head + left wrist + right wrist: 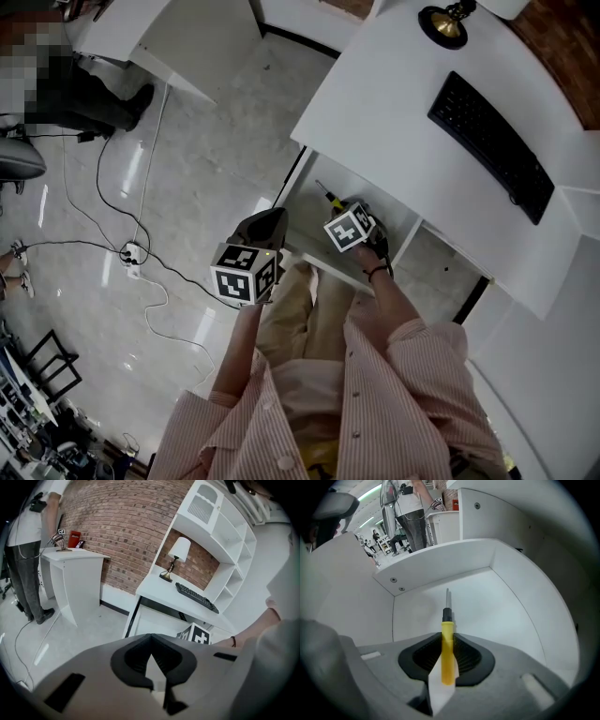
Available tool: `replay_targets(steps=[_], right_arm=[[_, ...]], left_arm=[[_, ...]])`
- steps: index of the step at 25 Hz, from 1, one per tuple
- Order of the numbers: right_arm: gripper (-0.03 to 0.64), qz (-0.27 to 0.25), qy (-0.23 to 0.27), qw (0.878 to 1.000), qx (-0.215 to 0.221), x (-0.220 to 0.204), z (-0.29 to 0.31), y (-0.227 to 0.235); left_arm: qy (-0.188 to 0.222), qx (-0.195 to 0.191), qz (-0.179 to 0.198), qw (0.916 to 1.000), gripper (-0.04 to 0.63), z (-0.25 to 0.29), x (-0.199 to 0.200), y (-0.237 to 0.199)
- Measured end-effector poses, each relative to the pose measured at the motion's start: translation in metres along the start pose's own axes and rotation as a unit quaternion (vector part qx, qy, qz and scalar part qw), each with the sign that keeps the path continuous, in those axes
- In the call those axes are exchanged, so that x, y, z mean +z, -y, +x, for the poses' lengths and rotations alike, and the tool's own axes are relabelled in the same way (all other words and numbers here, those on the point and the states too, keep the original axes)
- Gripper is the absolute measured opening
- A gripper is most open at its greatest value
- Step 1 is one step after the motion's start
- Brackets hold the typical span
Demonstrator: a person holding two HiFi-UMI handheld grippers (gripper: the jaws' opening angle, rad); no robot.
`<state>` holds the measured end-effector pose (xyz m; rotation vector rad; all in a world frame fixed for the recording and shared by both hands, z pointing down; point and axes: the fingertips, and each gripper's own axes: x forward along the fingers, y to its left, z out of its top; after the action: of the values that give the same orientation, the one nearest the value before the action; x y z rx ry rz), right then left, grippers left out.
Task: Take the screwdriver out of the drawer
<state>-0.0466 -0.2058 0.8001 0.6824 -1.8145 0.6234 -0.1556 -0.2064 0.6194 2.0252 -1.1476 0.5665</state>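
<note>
Counted one screwdriver (pixel 447 663) and one drawer (pixel 506 602), plus two grippers, the left gripper (pixel 151 639) and the right gripper (pixel 448 638). There was one keyboard (pixel 489 145) and one lamp (pixel 444 21) on one white surface (pixel 394 103), with a second white surface (pixel 122 28) off to the side, so two of those. Also spotted one power strip (pixel 133 253) and one shelf unit (pixel 220 524).

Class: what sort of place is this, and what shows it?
Probably an office or workroom: a white desk bearing a keyboard and a lamp, shelves above, cables across the floor.
</note>
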Motion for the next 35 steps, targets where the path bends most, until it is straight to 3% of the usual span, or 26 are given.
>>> replay_targets(steps=[18, 28, 35], right_arm=[[0.080, -0.010, 0.096, 0.995, 0.012, 0.035, -0.065, -0.001], [0.080, -0.010, 0.189, 0.981, 0.042, 0.055, -0.127, -0.012], [0.080, 0.021, 0.261, 0.964, 0.056, 0.074, -0.175, -0.021]], left_arm=[[0.037, -0.003, 0.015, 0.9992, 0.000, -0.013, 0.028, 0.010], [0.084, -0.004, 0.029, 0.9960, 0.000, -0.038, 0.050, 0.019], [0.147, -0.027, 0.047, 0.9877, 0.000, -0.060, 0.076, 0.034]])
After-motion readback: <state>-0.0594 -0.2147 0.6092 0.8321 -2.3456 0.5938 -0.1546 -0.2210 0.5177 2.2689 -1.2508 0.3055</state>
